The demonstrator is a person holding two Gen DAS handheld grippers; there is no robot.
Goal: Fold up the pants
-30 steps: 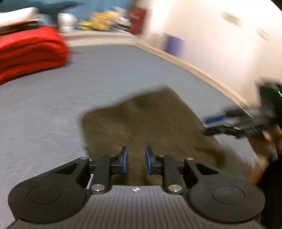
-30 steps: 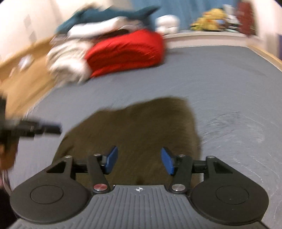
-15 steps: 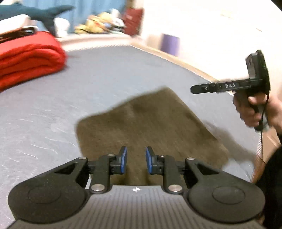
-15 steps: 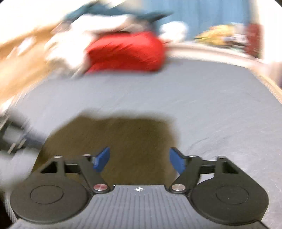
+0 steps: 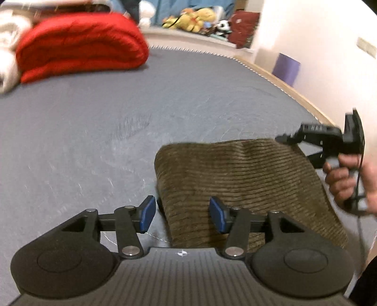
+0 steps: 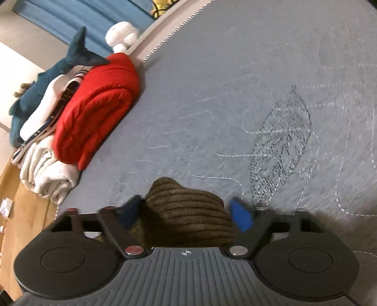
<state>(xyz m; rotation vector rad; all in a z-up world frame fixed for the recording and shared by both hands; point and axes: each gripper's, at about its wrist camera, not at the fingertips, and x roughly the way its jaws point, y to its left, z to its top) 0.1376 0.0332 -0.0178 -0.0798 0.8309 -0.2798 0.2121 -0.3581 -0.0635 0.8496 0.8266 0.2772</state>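
Brown corduroy pants, folded into a block, lie on the grey bed cover. My left gripper hovers at the block's near left edge. Its jaws are opening, with the edge between them and a gap at the blue pads. In the left wrist view my right gripper, held by a hand, reaches the far right corner. In its own view the right gripper straddles a humped corner of the pants. Its jaws are closing, and the pads stand just off the cloth.
A rolled red blanket lies at the far left of the bed beside white towels and a plush shark. Stuffed toys sit on the ledge behind. A wooden bed edge and a wall run along the right.
My left gripper has shifted to the pants' left edge and its jaws have spread wide. My right gripper has rolled, come down onto the far corner, and narrowed its jaws.
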